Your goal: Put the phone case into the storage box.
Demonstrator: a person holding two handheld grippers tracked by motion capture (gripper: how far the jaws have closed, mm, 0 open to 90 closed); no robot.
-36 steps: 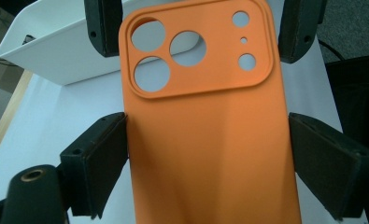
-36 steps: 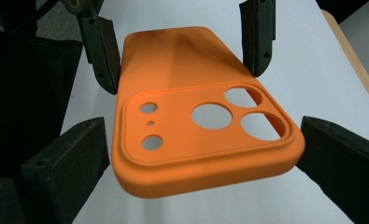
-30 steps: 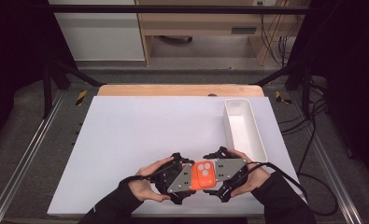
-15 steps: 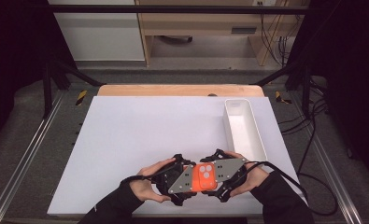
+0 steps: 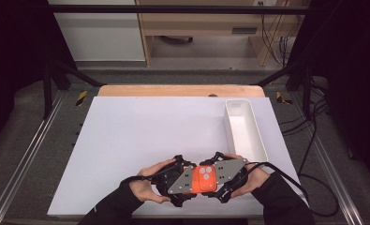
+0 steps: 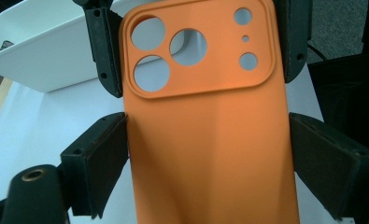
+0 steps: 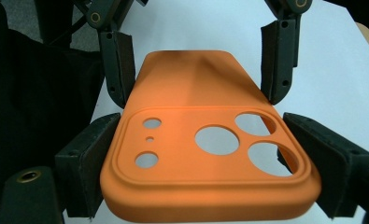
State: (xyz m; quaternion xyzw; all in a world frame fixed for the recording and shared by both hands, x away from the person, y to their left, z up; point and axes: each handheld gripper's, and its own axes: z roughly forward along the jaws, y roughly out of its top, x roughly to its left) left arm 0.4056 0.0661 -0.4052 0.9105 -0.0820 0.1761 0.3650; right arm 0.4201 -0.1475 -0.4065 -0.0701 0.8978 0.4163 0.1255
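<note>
Both forearms wear dark, close-fitting long sleeves that end at the wrists. The left gripper (image 5: 187, 180) and right gripper (image 5: 215, 178) are black, angular frames, each topped by a grey three-cornered plate, and a black cable trails from the right one. Seen close, the jaws are matte black bars carrying blocky dark pads (image 6: 98, 161), dotted with small screw holes, with a brass-ringed fastener (image 7: 29, 176) at the base.

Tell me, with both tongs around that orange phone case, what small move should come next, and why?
Probably lift the orange phone case slightly off the table. The right tongs have just been closing on its camera end, and the left tongs clamp its other end, so both ends look held.
</note>
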